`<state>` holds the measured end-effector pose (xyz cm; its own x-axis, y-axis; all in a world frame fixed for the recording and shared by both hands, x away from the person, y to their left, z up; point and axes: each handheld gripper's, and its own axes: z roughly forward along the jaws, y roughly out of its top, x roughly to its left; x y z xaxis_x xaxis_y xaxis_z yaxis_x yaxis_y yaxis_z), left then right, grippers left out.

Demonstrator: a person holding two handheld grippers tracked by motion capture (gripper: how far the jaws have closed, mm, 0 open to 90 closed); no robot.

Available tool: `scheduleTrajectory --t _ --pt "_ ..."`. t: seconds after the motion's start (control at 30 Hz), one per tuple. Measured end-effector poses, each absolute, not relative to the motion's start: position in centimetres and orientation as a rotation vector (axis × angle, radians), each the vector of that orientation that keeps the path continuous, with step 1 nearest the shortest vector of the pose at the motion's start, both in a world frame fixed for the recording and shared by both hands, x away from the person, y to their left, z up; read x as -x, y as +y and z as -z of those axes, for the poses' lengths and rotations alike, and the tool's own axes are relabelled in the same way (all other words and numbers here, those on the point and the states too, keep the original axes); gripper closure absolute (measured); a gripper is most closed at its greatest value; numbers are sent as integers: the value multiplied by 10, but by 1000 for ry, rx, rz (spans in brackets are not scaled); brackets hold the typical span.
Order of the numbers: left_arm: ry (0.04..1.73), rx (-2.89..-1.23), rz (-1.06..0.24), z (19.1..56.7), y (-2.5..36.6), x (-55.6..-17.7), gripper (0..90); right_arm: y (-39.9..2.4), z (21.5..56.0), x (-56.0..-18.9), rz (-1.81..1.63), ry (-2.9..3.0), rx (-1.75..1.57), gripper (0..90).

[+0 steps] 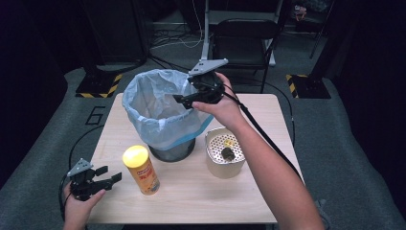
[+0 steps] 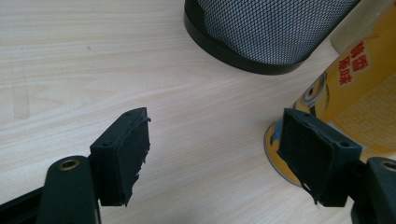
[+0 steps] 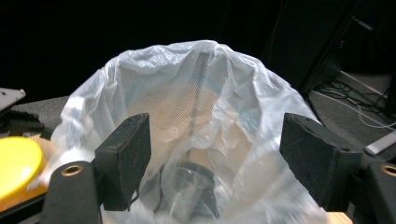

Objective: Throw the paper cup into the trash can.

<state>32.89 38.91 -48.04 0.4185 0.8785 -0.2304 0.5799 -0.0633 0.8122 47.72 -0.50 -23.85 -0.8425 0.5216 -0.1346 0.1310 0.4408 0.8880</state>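
Observation:
A black mesh bin [image 1: 170, 151] lined with a clear, blue-edged plastic bag [image 1: 155, 103] stands at the middle of the table. My right gripper [image 1: 184, 100] hovers at the bag's right rim, pointing left over its mouth. In the right gripper view the jaws [image 3: 215, 154] are open and the bag [image 3: 196, 93] gapes beyond them, with nothing between the pads. My left gripper [image 1: 109, 175] is open near the table's front left corner. Its jaws [image 2: 217, 140] face the yellow snack can [image 2: 345, 102] and the bin's base [image 2: 261, 32].
The yellow snack can [image 1: 141, 170] with a yellow lid stands upright in front of the bin. A perforated metal pot [image 1: 225, 168] to the bin's right holds a dark lump and something yellow. A folding chair [image 1: 244, 38] stands beyond the table [image 1: 201, 201]. The front of the table is bare wood.

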Motion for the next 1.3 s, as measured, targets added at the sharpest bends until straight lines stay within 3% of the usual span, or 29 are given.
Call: scheduleTrajectory --t 0.33,0.67,0.93,1.2,1.3 --pt "1061 -1827 -336 455 374 -318 158 -54 235 -460 -1330 2268 -588 253" --pt "967 -1884 -284 458 343 -298 151 -74 236 -453 -1334 2237 -615 251" --pt "939 -1940 -314 465 323 -309 144 -80 239 -451 -1332 2237 -614 251" --pt "937 -1941 -263 471 311 -323 143 -91 244 -448 -1320 2233 -620 245" --pt "903 -1964 -307 472 306 -328 142 -99 250 -446 -1310 2232 -642 245"
